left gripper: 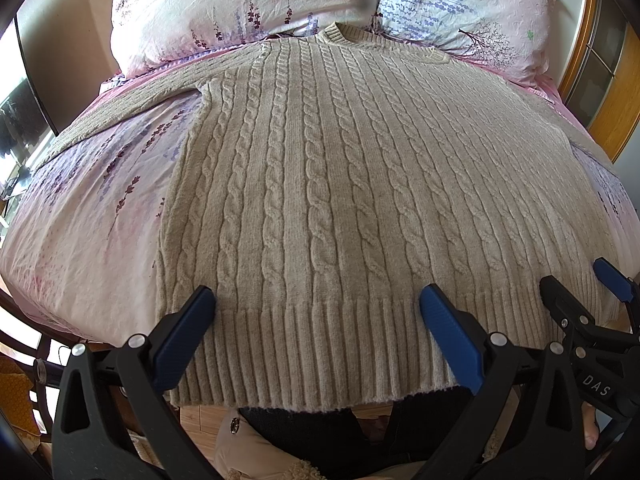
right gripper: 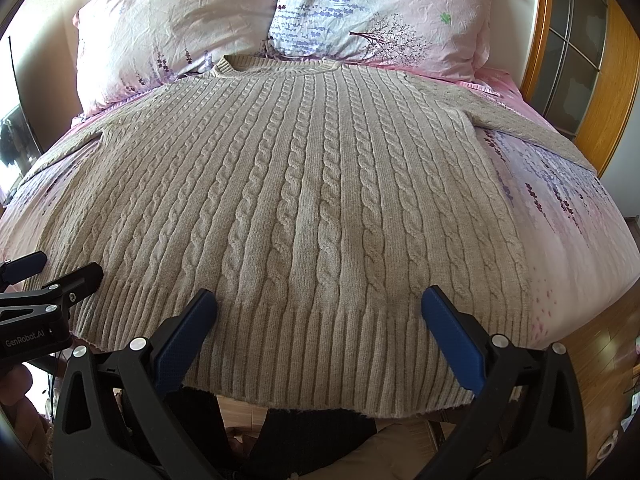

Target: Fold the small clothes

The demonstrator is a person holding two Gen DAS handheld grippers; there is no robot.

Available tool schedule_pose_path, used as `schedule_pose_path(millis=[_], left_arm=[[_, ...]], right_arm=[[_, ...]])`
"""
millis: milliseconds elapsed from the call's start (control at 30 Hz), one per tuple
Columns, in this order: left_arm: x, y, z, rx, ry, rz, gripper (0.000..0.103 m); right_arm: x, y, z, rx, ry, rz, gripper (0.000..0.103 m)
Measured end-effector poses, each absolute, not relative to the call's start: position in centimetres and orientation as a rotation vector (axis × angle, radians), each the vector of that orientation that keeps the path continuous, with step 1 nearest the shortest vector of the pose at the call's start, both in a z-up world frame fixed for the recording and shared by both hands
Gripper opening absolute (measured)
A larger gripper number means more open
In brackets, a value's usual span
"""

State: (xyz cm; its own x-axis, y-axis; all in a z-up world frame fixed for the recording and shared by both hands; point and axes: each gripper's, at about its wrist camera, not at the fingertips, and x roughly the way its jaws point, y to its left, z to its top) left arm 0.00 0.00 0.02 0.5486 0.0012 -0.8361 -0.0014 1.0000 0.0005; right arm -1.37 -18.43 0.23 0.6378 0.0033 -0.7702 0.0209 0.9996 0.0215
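A beige cable-knit sweater (left gripper: 320, 168) lies flat on the bed, collar toward the pillows, ribbed hem (left gripper: 312, 352) hanging a little over the near edge. It also shows in the right wrist view (right gripper: 312, 184). My left gripper (left gripper: 316, 300) is open above the hem's left half, empty. My right gripper (right gripper: 318, 300) is open above the hem's right half, empty. The right gripper also shows at the right edge of the left view (left gripper: 576, 284), and the left gripper at the left edge of the right view (right gripper: 60, 268). Both sleeves spread outward.
Two floral pink pillows (left gripper: 240, 4) (right gripper: 380, 12) lie behind the collar. The pink floral sheet (left gripper: 92, 200) covers the bed. A wooden door frame (right gripper: 560, 60) stands at the right. The person's legs and wooden floor (right gripper: 600, 352) are below the bed edge.
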Motion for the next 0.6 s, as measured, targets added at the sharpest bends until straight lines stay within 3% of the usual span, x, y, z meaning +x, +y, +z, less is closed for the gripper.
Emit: schedule_pose_path(millis=[600], left_arm=[[0.51, 0.09, 0.04, 0.001, 1.009, 0.003, 0.101]], right_arm=[[-1.01, -18.34, 0.2, 0.026, 0.904, -0.012, 0.102]])
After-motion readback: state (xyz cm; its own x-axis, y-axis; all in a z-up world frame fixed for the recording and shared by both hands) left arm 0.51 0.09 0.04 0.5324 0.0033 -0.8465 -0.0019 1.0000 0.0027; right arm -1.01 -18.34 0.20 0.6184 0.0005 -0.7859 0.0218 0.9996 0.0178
